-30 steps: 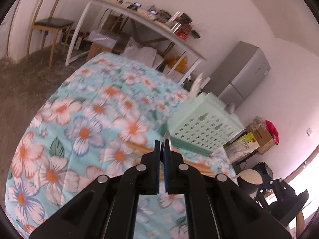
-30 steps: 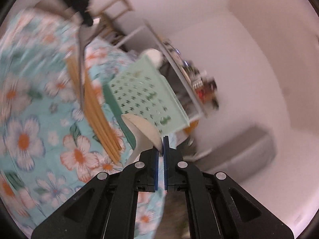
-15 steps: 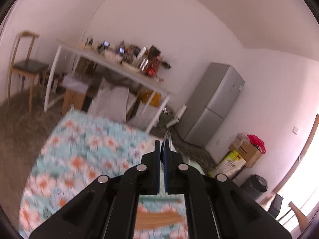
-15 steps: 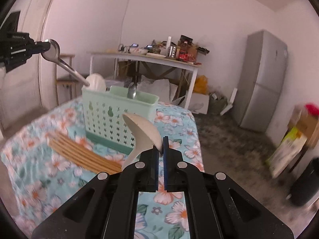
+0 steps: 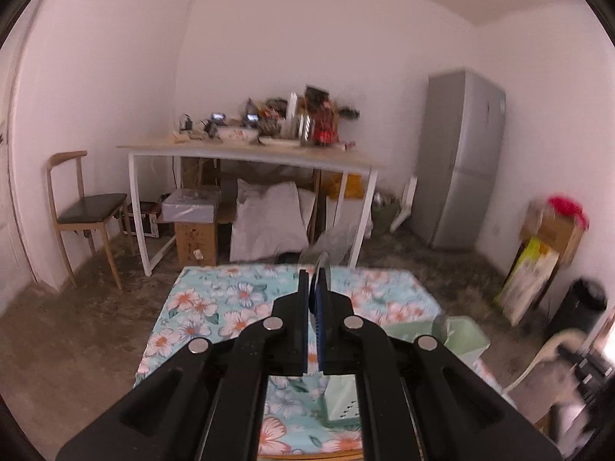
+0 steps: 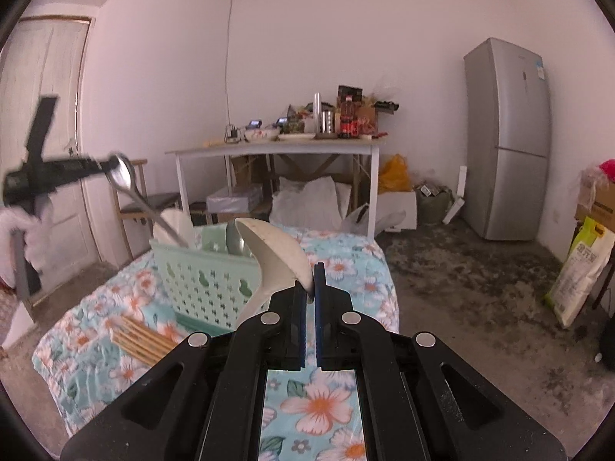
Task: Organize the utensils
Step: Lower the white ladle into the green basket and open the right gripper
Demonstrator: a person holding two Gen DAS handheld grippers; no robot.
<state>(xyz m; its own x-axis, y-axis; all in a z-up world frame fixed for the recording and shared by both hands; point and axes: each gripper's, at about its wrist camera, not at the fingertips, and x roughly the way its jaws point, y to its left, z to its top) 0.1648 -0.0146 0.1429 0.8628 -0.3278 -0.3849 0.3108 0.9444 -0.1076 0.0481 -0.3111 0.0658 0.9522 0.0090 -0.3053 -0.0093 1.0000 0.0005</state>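
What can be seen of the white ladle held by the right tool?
The ladle looks like off-white plastic, smooth and glossy. The right tool is shut on the rim of its deep bowl, so the bowl sits uppermost, open side facing left. Its handle runs down to the left and vanishes behind the tool. It hangs in front of the green basket; contact between them cannot be told.

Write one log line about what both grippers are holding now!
left gripper: shut on metal spoon | right gripper: shut on white ladle | green perforated basket: on table, spoons inside
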